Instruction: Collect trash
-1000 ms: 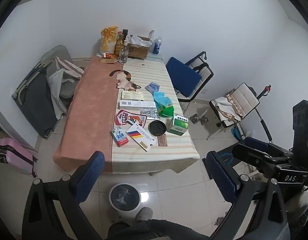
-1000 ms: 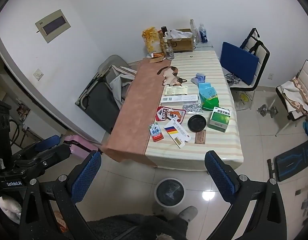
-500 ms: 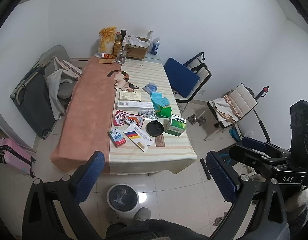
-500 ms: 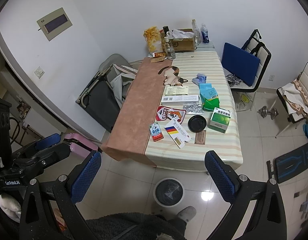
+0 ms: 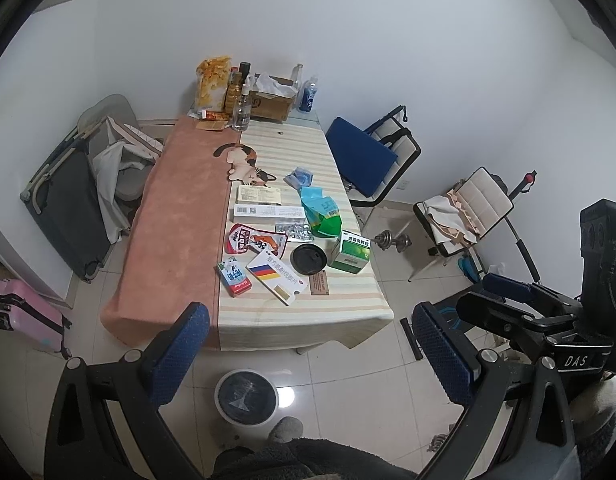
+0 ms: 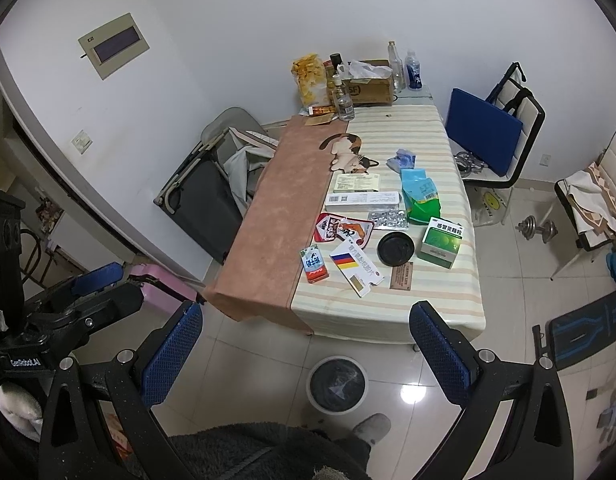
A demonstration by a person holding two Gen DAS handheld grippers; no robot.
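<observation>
Two grippers held high above floor, well back from table (image 5: 308, 312). Left gripper (image 5: 308, 354) spread wide, holding nothing; right gripper (image 6: 305, 354) likewise wide apart, empty. Bin (image 5: 246, 397) on tiles just before table's near edge, dark liner, contents unclear. Trash on striped cloth: red packet (image 5: 234, 277), black lid (image 5: 308, 259), green box (image 5: 351, 251), blue-green bag (image 5: 322, 216). Open floor right of table.

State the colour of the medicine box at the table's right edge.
Green and white; the medicine box shows best in the right wrist view.
</observation>
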